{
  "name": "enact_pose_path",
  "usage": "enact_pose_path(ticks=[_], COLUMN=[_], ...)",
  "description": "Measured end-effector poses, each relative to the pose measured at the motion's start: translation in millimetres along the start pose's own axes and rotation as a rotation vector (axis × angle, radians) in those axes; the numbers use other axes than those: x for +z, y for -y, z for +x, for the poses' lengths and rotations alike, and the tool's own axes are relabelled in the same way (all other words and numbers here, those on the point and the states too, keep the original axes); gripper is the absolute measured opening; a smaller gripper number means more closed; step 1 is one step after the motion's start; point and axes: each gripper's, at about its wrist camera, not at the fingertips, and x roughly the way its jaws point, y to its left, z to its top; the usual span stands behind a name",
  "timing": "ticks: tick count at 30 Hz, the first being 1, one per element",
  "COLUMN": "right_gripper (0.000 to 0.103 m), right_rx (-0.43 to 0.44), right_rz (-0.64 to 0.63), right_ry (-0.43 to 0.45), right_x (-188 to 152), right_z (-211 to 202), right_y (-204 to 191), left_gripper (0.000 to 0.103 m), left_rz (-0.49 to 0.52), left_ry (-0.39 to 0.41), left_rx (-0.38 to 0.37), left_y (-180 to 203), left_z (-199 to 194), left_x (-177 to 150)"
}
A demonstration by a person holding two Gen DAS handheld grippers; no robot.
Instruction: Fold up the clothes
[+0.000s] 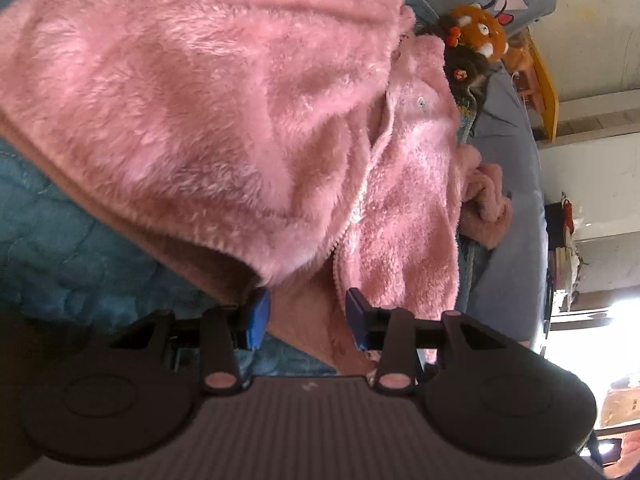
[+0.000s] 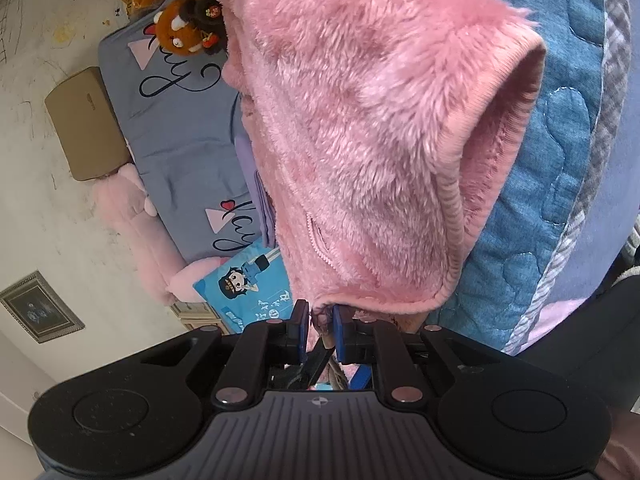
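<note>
Pink fleece jacket (image 2: pixel 360 128) is hanging and draping over a blue quilted bed cover (image 2: pixel 560 168), filling most of both wrist views. In the right view the right gripper (image 2: pixel 321 326) is pinching the ribbed hem right at the bottom corner, its blue fingers (image 2: pixel 299 322) pressing together on a small tuft of fleece near the zipper end. In the left view the left gripper (image 1: pixel 307 316) is sitting with its fingers (image 1: pixel 256 316) spread apart, hem fabric lying between them but nothing clamped as far as I'm seeing.

My take on doing this well: the left side is needing a proper bite on the ribbed band, not the fluffy pile, since fleece is slipping out of shallow pinches easily. Both grips wanting to be on matching corners so the hem is pulling straight, and the zipper (image 1: pixel 360 200) line staying flat instead of twisting.

Hard to make out: the sleeves are mostly out of sight, just one bunched pink lump at 3 o'clock in the left view that might be a cuff. I'm not able to tell whether the jacket is already folded over once or simply being lifted. A plush toy (image 1: pixel 476 32) is sitting at 1 o'clock, and the fisheye is bending everything near the edges.
</note>
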Motion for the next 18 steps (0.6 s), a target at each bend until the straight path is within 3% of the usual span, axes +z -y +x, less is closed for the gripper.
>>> enact_pose_path(ticks=[6, 15, 16, 17, 18], right_gripper=[0.015, 0.015, 0.015, 0.015, 0.015], right_rx=[-0.001, -0.002, -0.002, -0.003, -0.004], right_rz=[0.007, 0.004, 0.004, 0.004, 0.003], right_ry=[-0.005, -0.007, -0.007, -0.007, -0.008], right_x=[-0.7, -0.7, -1.0, -1.3, -1.3], right_z=[0.3, 0.8, 1.2, 1.5, 1.5], right_y=[2.0, 0.8, 0.7, 0.6, 0.5], left_gripper=[0.040, 0.040, 0.030, 0.011, 0.007], left_rz=[0.032, -0.034, -0.040, -0.047, -0.053], left_ry=[0.034, 0.043, 0.043, 0.044, 0.044], left_rx=[0.131, 0.100, 0.095, 0.090, 0.085], left_y=[-1.9, -6.3, -6.6, -6.8, -7.1], left_z=[-16.0, -1.8, -2.5, -3.2, -3.9], left_x=[-4.7, 4.9, 4.0, 3.1, 2.2])
